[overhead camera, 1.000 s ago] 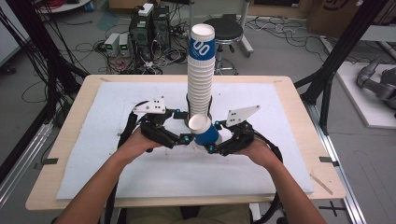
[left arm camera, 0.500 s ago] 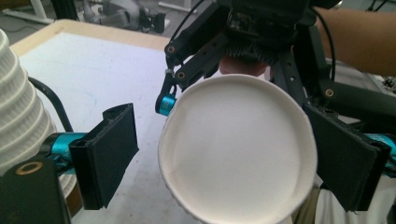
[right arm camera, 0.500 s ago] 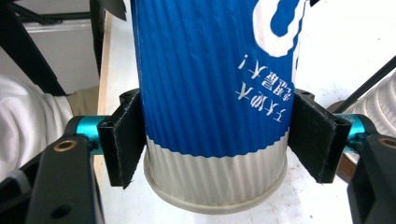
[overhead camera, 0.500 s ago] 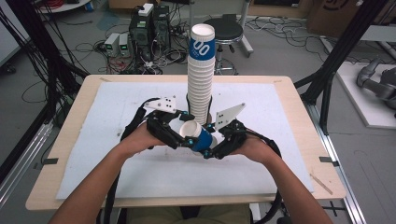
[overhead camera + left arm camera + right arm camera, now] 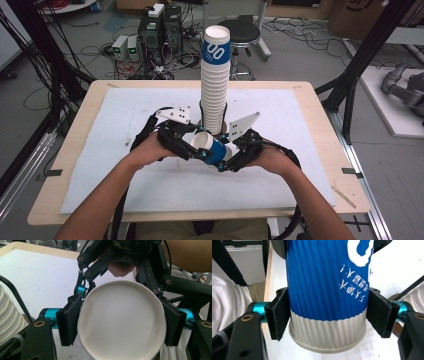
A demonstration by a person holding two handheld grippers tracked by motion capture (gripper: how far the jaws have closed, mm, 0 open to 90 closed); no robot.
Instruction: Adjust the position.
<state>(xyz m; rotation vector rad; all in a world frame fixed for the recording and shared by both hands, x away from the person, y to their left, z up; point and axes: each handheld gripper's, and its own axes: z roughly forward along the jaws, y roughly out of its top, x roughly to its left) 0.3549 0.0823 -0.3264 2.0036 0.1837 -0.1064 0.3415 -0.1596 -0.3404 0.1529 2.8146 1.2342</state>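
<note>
Gripping 1 blue paper cup [image 5: 212, 147] from both ends in front of the cup stack [image 5: 215, 82], left gripper [image 5: 120, 326] just clamped onto its rim, right gripper [image 5: 327, 318] pinching its base.

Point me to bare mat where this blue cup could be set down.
Free: the white mat left of the left gripper out to its left edge, the strip right of the right gripper, and the band behind the cup stack. Crowded: the middle, where both grippers clamp the blue cup just in front of the stack.
</note>
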